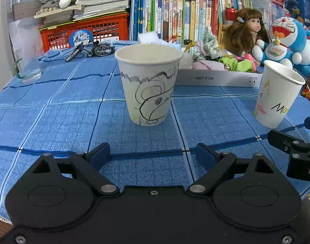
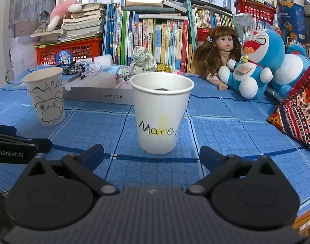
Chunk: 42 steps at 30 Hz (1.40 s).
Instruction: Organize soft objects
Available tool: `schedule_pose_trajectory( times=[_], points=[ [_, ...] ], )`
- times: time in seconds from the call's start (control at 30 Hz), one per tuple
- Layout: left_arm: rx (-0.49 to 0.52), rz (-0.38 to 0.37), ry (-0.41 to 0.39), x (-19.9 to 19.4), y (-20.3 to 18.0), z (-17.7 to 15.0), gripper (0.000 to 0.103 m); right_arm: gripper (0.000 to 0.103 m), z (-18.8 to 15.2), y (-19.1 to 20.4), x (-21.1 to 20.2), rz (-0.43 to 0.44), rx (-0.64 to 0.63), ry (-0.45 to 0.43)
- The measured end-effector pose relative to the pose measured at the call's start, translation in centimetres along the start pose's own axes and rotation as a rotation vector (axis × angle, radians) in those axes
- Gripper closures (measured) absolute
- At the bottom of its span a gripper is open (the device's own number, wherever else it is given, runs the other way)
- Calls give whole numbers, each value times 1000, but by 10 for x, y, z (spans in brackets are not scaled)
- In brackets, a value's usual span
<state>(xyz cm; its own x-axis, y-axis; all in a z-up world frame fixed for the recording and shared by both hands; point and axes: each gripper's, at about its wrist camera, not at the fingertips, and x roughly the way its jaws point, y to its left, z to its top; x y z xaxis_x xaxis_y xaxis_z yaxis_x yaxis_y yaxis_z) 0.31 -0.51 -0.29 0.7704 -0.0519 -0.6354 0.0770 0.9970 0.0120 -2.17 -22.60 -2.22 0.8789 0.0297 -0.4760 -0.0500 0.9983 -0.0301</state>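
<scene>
A white paper cup with a black drawing (image 1: pixel 147 83) stands on the blue tablecloth just ahead of my open, empty left gripper (image 1: pixel 152 156); it also shows in the right wrist view (image 2: pixel 46 97). A paper cup marked "Marie" (image 2: pixel 161 112) stands just ahead of my open, empty right gripper (image 2: pixel 151 155); it also shows in the left wrist view (image 1: pixel 276 93). Behind the cups lies a shallow white box (image 1: pixel 215 78) holding soft cloth items (image 1: pixel 236 64). A Doraemon plush (image 2: pixel 254 65) and a doll (image 2: pixel 218 50) sit at the back right.
A patterned cushion (image 2: pixel 297 118) lies at the right. A toy bicycle (image 1: pixel 89 49), a glass mug (image 1: pixel 27 69), a red crate (image 1: pixel 83 30) and rows of books (image 2: pixel 155 38) line the back. My right gripper's side shows in the left wrist view (image 1: pixel 293 148).
</scene>
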Motion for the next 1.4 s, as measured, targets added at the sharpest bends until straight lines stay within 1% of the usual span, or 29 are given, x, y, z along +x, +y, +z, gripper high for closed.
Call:
schedule_pose_trajectory(
  times=[0.17,0.37,0.57,0.93,1.4],
  points=[
    [-6,8,1,2,0,0,11,0,-2,0,4,2,2,17],
    [-10,18,6,5,0,0,6,0,-5,5,10,3,-9,51],
    [-14,15,11,6,1,-1,0,0,-8,9,11,2,-13,62],
    [-11,18,11,6,0,-1,0,0,-7,5,15,10,12,84],
    [-9,20,3,6,-1,-2,0,0,-9,6,14,6,13,79]
  ],
)
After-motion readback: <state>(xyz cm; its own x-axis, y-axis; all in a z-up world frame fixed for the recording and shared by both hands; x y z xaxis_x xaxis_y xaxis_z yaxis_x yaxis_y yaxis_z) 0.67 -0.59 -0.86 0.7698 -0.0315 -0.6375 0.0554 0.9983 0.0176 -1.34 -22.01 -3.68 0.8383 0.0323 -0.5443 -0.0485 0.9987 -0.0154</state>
